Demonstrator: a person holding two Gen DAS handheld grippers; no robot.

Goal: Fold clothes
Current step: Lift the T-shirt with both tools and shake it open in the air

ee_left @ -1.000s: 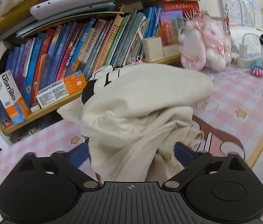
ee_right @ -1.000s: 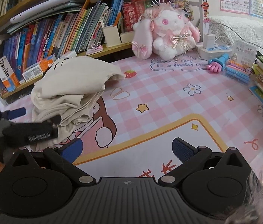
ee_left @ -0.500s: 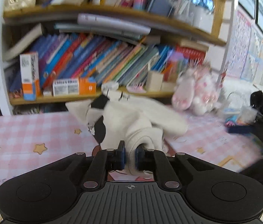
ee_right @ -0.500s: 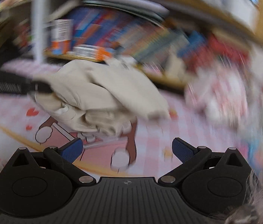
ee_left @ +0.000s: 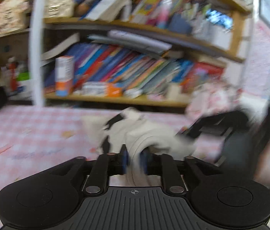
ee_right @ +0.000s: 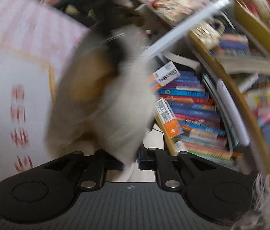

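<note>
A cream garment with black patches (ee_left: 146, 136) is bunched above the pink checked table mat (ee_left: 29, 134). My left gripper (ee_left: 135, 160) is shut on a fold of its cloth. In the right wrist view the same cream garment (ee_right: 112, 105) hangs in front of the camera, and my right gripper (ee_right: 131, 160) is shut on its lower edge. The right gripper's black body (ee_left: 221, 128) shows at the right of the left wrist view, close to the garment. Both views are blurred by motion.
A wooden bookshelf (ee_left: 135, 80) packed with books stands behind the table; it also shows in the right wrist view (ee_right: 202, 115), tilted. A pink plush toy (ee_left: 217, 99) sits at the back right. A white pole (ee_left: 35, 48) stands at the left.
My left gripper closed on the garment and lifted it. My right gripper swung over, tilted sharply, and closed on the garment's edge.
</note>
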